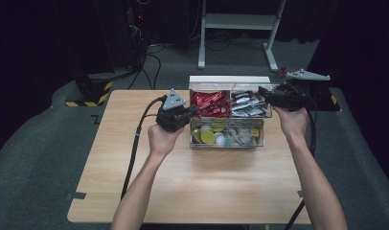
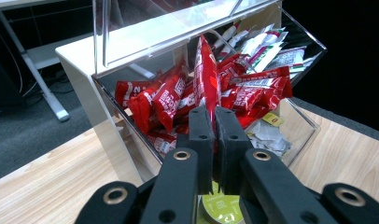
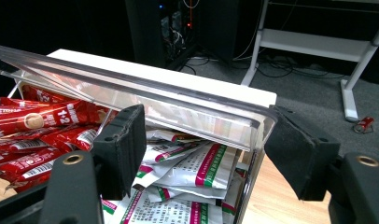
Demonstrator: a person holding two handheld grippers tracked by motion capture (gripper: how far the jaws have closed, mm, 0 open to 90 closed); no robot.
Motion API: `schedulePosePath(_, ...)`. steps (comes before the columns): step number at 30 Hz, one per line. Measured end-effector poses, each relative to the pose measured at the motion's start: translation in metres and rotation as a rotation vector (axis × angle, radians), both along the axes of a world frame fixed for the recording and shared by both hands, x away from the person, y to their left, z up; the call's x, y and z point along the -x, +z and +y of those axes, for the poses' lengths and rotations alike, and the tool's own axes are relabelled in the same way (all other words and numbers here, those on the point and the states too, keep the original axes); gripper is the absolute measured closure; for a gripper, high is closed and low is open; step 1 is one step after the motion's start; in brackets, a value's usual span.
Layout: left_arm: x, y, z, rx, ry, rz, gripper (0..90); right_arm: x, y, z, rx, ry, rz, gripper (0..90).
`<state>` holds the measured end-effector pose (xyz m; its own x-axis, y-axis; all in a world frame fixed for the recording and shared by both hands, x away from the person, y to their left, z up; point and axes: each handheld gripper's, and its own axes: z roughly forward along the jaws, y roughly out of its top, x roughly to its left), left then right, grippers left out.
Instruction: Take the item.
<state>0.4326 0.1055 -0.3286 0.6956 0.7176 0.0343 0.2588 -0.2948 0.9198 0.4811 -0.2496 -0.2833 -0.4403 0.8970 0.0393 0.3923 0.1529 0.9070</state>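
Note:
A clear box (image 1: pixel 226 81) with several compartments stands at the table's far middle, its clear lid (image 2: pixel 169 28) raised. My left gripper (image 1: pixel 195 111) is at the red sachets (image 1: pixel 211 103). In the left gripper view my left gripper (image 2: pixel 214 112) is shut on the lower edge of one upright red sachet (image 2: pixel 205 70), above the pile. My right gripper (image 1: pixel 265 91) is at the box's right end. Its jaws (image 3: pixel 204 116) stand wide apart, one inside over the white sachets (image 3: pixel 197 168), one outside by the lid's corner (image 3: pixel 260 119). Nothing is pinched between them.
The front compartment holds round pods (image 1: pixel 209 135) and small packets. A black cable (image 1: pixel 135 143) trails from the left gripper across the table (image 1: pixel 192 191). A white stand (image 1: pixel 240 21) and dark equipment are on the floor behind, with a red can (image 3: pixel 365 123) to the right.

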Motion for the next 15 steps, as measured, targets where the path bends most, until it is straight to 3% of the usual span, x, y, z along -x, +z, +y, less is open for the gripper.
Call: schedulePosePath(15, 0.012, 0.004, 0.016, 0.023, -0.011, 0.003, 87.1, -0.001, 0.0, -0.001, -0.011, 0.001, 0.007, 29.9)
